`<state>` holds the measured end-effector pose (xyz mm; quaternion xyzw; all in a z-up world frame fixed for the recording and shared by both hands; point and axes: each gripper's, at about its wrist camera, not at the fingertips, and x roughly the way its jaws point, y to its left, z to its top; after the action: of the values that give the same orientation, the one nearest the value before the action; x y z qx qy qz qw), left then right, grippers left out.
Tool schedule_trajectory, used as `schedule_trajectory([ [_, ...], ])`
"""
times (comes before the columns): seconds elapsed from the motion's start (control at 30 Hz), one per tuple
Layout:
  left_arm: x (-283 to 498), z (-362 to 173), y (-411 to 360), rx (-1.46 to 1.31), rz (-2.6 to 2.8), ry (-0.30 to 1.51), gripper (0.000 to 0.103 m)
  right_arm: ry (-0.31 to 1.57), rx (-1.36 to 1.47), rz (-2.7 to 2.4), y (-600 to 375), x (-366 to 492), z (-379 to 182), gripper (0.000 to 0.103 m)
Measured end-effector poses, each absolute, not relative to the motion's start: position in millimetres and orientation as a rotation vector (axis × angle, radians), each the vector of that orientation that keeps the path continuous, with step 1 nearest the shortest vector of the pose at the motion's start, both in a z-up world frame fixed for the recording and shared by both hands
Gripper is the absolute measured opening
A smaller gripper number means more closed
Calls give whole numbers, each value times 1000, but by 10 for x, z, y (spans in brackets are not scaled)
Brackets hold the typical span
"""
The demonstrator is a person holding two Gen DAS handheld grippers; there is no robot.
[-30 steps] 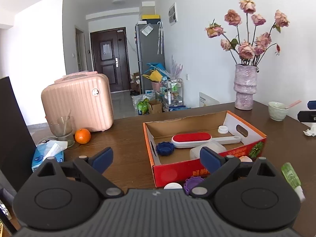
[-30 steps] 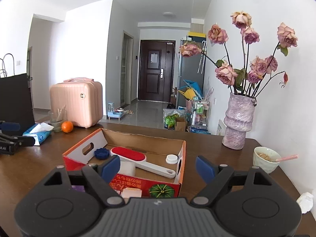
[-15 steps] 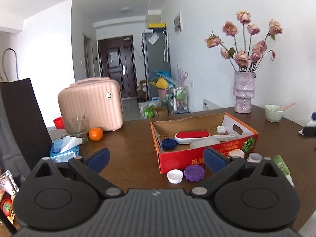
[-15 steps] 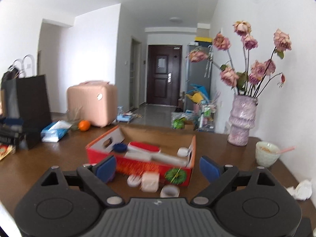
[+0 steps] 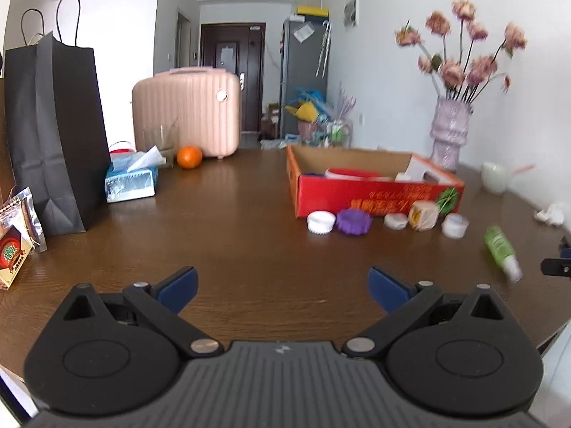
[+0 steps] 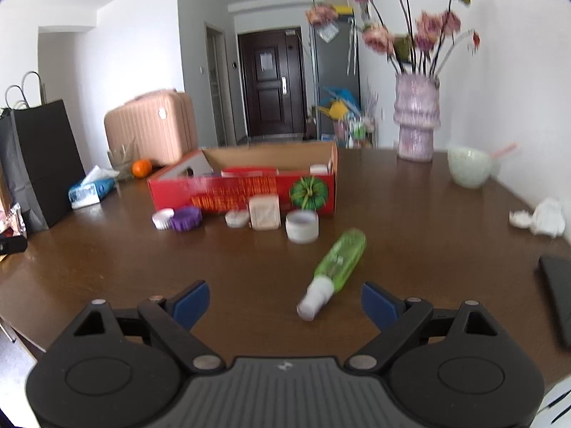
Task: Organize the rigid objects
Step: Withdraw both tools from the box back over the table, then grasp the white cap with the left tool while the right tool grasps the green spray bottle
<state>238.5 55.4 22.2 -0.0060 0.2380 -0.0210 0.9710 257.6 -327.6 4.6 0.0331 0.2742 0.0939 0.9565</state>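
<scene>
A red cardboard box [image 5: 374, 196] [image 6: 242, 192] stands on the brown table and holds a red-and-white brush [image 5: 351, 174] and some caps. In front of it lie a white cap [image 5: 321, 222], a purple cap [image 5: 354, 221], a small white lid [image 6: 237, 218], a beige cube [image 6: 264, 211] and a white jar [image 6: 302, 226]. A green bottle [image 6: 339, 260] lies on its side, its white cap just ahead of my right gripper [image 6: 284, 301]. That gripper is open and empty. My left gripper [image 5: 282, 285] is open over bare table, well short of the caps.
A black paper bag [image 5: 53, 135], snack packets [image 5: 14, 239], a tissue pack [image 5: 132, 182], an orange [image 5: 189, 157] and a pink suitcase [image 5: 185, 114] are at the left. A flower vase [image 6: 415, 121], a bowl [image 6: 467, 166], crumpled tissue [image 6: 542, 217] and a dark flat device [image 6: 556, 292] are at the right.
Both grippers have pulled back from the box and sunk toward the table. The caps, the cube, the jar and the green bottle now show in front of them.
</scene>
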Motion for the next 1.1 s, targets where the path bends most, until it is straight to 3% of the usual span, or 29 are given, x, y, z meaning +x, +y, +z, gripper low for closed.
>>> schedule_trajectory([
  [0.4, 3249, -145, 413, -3, -25, 591, 103, 625, 77, 91, -3324, 3194, -293, 88],
  [0.5, 3539, -251, 346, 13, -26, 633, 102, 642, 103, 92, -3349, 3395, -365, 79],
  [0.57, 3718, -292, 289, 22, -45, 641, 101, 656, 106, 97, -3347, 3521, -391, 58],
  [0.77, 4232, -370, 94, 60, -60, 650, 75, 668, 92, 111, -3357, 3847, -441, 37],
  [0.9, 4464, -434, -35, 91, -90, 661, 70, 672, 77, 139, -3342, 3990, -480, 32],
  [1.1, 4728, -506, -140, 125, -119, 653, 49, 666, 62, 159, -3342, 4187, -514, 32],
])
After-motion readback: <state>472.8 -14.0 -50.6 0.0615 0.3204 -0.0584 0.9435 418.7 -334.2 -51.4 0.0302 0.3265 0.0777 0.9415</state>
